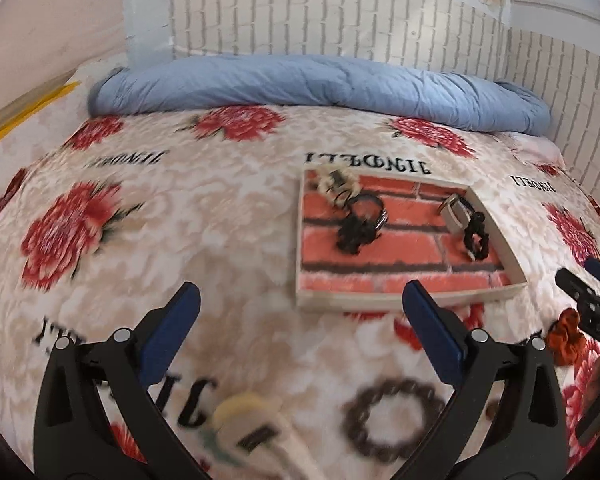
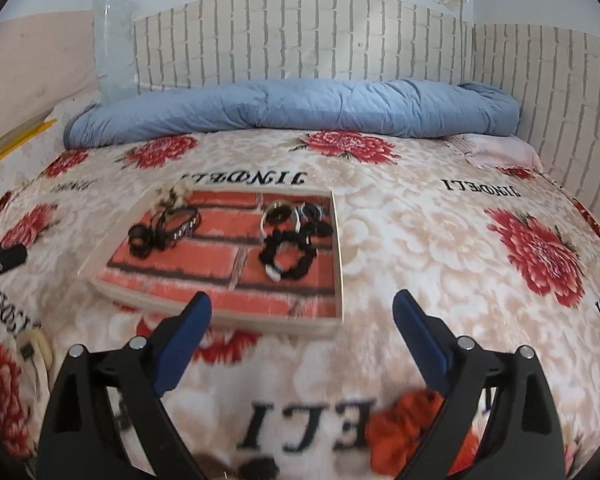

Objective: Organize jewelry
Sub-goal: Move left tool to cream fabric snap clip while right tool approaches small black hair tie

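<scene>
A shallow tray (image 1: 404,302) with a red brick-print floor lies on the bed and holds several black bracelets and hair ties; it also shows in the right wrist view (image 2: 220,312). My left gripper (image 1: 300,312) is open and empty above a brown bead bracelet (image 1: 392,420) and a cream watch-like band (image 1: 256,432). My right gripper (image 2: 302,320) is open and empty above an orange scrunchie (image 2: 404,428), which also shows in the left wrist view (image 1: 564,338). A small black item (image 2: 260,468) lies at the bottom edge.
The bed has a floral blanket (image 2: 420,240) with red flowers. A rolled blue quilt (image 2: 292,108) lies along the far side against a white brick-pattern wall (image 2: 300,36). A cream band (image 2: 32,348) lies at the left.
</scene>
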Demonstrator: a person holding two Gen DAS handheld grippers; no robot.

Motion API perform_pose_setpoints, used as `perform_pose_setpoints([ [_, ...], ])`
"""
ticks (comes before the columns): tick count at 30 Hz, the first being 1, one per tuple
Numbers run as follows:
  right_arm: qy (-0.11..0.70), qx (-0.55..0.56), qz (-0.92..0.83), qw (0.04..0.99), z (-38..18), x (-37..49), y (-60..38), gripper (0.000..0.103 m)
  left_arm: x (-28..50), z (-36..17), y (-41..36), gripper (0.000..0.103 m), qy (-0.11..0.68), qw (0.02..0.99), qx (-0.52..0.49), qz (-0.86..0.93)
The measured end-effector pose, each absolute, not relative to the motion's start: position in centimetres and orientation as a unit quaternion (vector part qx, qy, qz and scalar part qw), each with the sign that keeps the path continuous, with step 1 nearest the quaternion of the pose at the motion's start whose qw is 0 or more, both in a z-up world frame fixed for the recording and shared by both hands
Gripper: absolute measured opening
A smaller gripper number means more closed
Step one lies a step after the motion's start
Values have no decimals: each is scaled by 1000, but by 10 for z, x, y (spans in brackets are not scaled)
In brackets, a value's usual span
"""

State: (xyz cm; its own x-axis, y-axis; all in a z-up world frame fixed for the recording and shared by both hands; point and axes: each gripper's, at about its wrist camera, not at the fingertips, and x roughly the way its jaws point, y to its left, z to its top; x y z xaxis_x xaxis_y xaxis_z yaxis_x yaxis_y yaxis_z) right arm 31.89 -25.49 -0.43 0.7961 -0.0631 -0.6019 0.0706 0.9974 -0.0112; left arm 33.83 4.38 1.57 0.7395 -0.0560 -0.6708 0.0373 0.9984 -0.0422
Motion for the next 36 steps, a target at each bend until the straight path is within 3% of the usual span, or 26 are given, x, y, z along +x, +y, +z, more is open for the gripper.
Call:
perform_pose_setpoints([
  [18,348,5,-46,936,-59,239,-260,90,275,-43,79,98,401,916,-3,9],
  [36,369,-22,-47,928,-78,245,-249,90,281,-69,70,98,420,907,6,10],
])
